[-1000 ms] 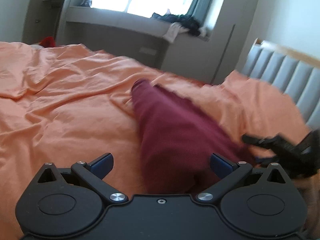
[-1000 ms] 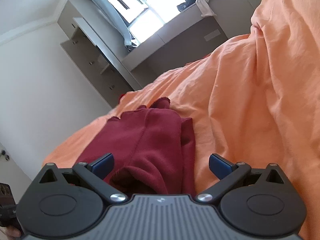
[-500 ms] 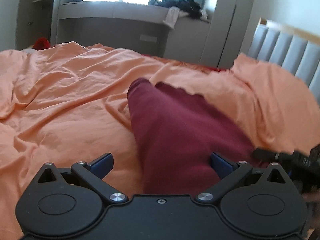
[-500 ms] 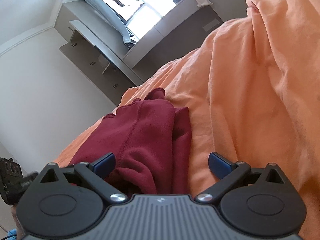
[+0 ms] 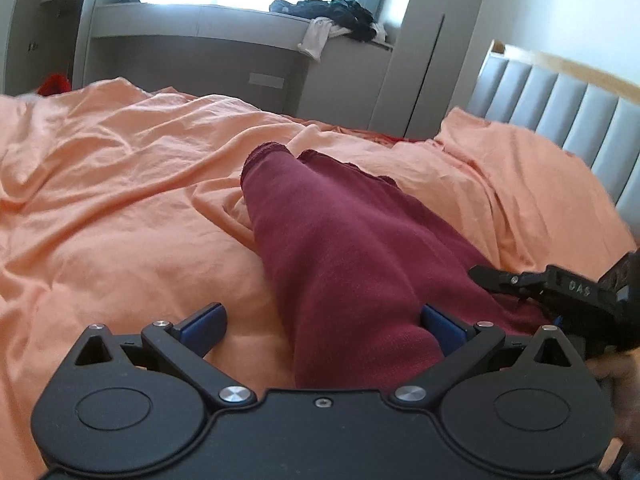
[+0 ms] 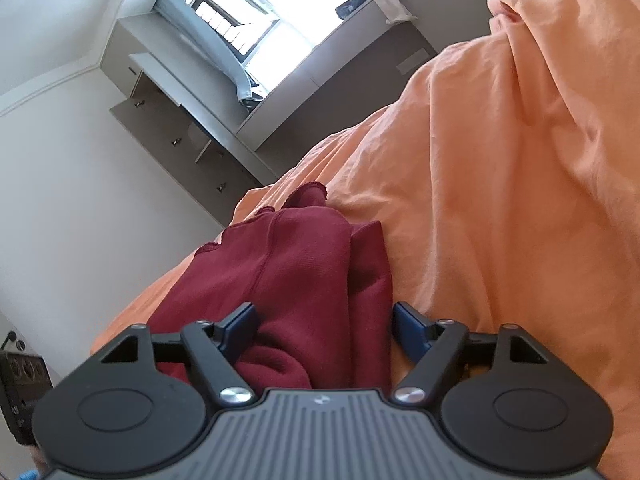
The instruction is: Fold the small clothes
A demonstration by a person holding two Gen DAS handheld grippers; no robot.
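Note:
A dark red garment (image 5: 344, 248) lies lengthwise on the orange bedsheet (image 5: 112, 200), roughly folded into a long strip. My left gripper (image 5: 324, 324) is open, its jaws wide apart over the near end of the garment. My right gripper (image 6: 324, 324) is partly closed, still open, its blue pads either side of the bunched near edge of the garment (image 6: 304, 272). The right gripper also shows at the right edge of the left wrist view (image 5: 560, 292), at the garment's right side.
A grey padded headboard (image 5: 560, 108) stands at the right. A grey window bench (image 5: 224, 52) with a pile of dark and white clothes (image 5: 336, 24) lies beyond the bed. The wrinkled sheet (image 6: 520, 200) rises to the right in the right wrist view.
My right gripper's jaws have narrowed around the garment's near edge. Both views have shifted slightly; the garment lies much as before. The left jaws stay wide.

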